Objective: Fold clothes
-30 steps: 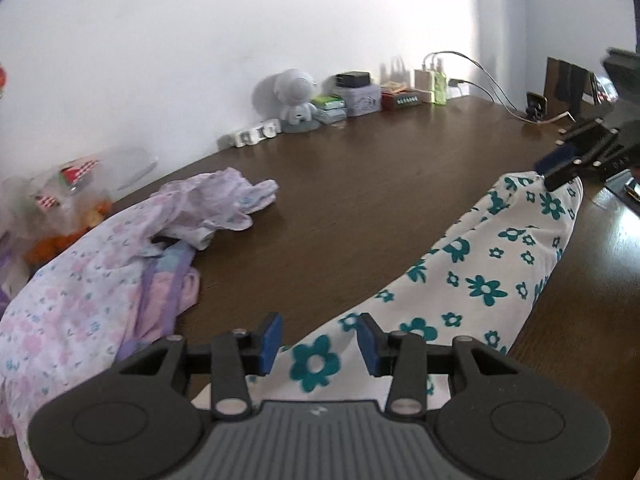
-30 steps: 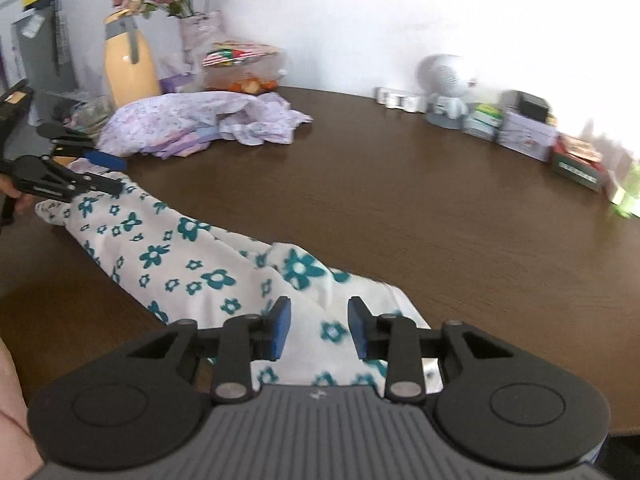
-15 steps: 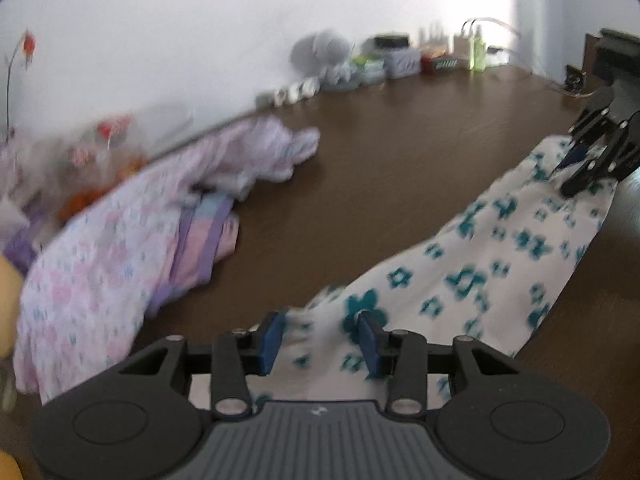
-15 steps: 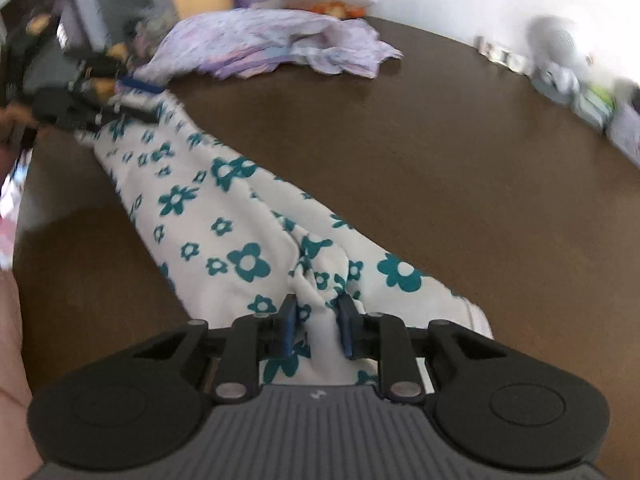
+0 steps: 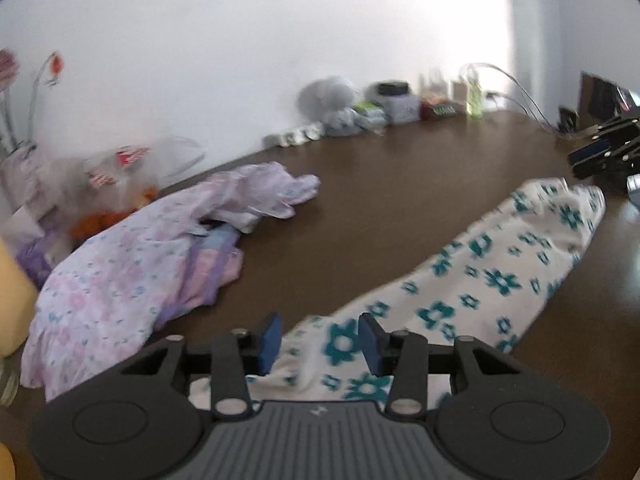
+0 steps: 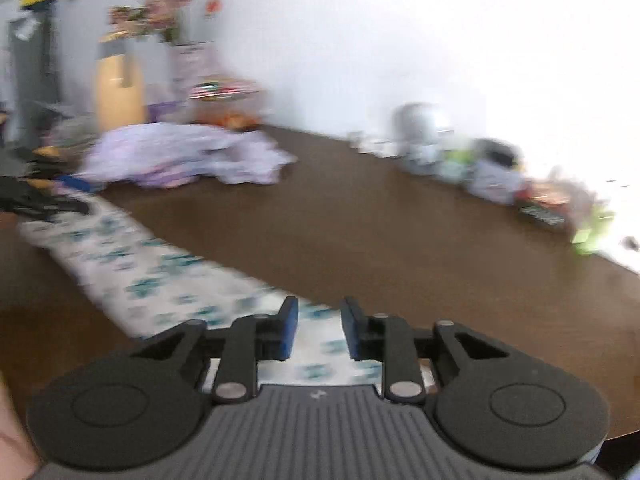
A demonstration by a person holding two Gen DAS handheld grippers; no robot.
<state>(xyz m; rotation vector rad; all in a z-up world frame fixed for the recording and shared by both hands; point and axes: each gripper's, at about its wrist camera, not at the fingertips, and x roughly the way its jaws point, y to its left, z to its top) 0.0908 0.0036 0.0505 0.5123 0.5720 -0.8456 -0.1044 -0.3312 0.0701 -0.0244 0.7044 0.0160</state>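
- While the flowered garment (image 5: 480, 276) lies stretched in a long strip on the table (image 5: 400, 184), just to the right of the pink pile of clothes (image 5: 132, 264) and not touching it, neither end looks properly caught.
- Left gripper (image 5: 320, 336), at the end of the strip nearest the pile: its jaws have just been closing, but a clear gap remains. The cloth sits between the pads and I see neither pad pressing on it. If it lifts now, I'd expect the hem to slide out and flop back.
- Right gripper (image 6: 318, 328), at the end farthest from the pile: its jaws have just been opening and stand a little apart, with cloth showing in the gap below them and nothing pinched. That view is badly smeared, so the hand looks to be moving fast. A grab made in that hurry could catch one layer only, or miss.
- One end gripped and the other loose would drag the strip askew, and the fold would come out crooked or bunched.
- A sweep toward the pile could snag the pink clothes and tangle them with the garment.
- Pulling away from the pile instead risks sliding the far end off the table edge, which looks close there.
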